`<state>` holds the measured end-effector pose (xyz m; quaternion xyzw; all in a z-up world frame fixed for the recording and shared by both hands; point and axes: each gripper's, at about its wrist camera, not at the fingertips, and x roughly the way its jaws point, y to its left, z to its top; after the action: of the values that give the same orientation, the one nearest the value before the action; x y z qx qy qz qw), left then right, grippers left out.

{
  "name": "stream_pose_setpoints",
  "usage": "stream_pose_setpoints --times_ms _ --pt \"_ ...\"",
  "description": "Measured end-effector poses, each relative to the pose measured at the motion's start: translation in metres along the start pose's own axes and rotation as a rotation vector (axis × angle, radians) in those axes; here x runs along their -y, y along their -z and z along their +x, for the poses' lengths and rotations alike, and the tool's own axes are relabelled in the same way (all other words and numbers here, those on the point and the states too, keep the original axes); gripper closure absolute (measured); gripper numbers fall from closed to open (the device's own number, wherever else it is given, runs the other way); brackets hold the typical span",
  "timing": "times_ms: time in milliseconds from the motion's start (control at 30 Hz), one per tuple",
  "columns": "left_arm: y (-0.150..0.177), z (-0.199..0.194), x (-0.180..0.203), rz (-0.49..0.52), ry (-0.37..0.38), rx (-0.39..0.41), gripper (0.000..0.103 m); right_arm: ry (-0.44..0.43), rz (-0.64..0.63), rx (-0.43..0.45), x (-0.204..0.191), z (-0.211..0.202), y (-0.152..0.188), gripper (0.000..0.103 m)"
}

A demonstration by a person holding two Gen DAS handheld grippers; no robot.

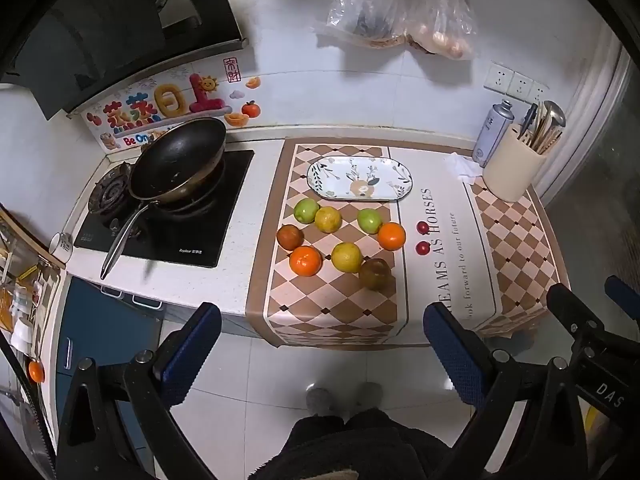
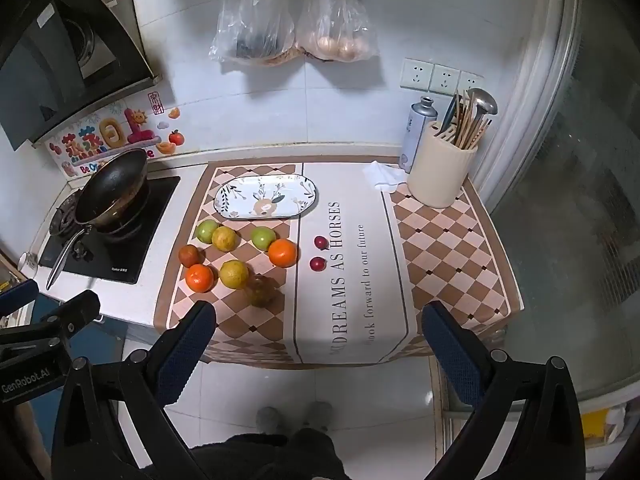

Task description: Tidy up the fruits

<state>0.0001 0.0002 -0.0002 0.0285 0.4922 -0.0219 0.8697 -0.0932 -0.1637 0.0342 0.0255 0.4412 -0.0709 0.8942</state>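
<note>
Home kitchen, gas hob, wok, range hood, tiled wall

So we've got a floral oval plate sitting flat at the back of the checkered mat on the bench, nothing on it. Just in front, the fruit sits loose in two little clusters. Left bunch: a green apple touching a yellowish orange, a dark reddish fruit, and a bright tangerine. Right bunch: another green apple touching a second tangerine, a yellow orange and a brownish fruit. Two small red cherries sit apart on the lettered strip.
</note>
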Motion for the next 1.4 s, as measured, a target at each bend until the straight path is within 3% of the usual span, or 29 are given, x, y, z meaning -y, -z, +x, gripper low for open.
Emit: stream_pose_setpoints --times_ms 333,433,1400 --pt "-0.001 0.004 0.007 0.015 0.022 0.000 0.000 -0.015 0.010 0.003 0.001 -0.003 0.001 0.000" --pt "0.001 -0.004 -0.015 -0.006 0.006 0.009 0.000 -0.011 0.012 0.004 0.001 -0.003 0.004 0.000" --pt "0.000 -0.013 -0.008 -0.025 0.011 0.031 0.000 -0.001 0.014 0.010 0.000 -0.009 0.000 0.000"
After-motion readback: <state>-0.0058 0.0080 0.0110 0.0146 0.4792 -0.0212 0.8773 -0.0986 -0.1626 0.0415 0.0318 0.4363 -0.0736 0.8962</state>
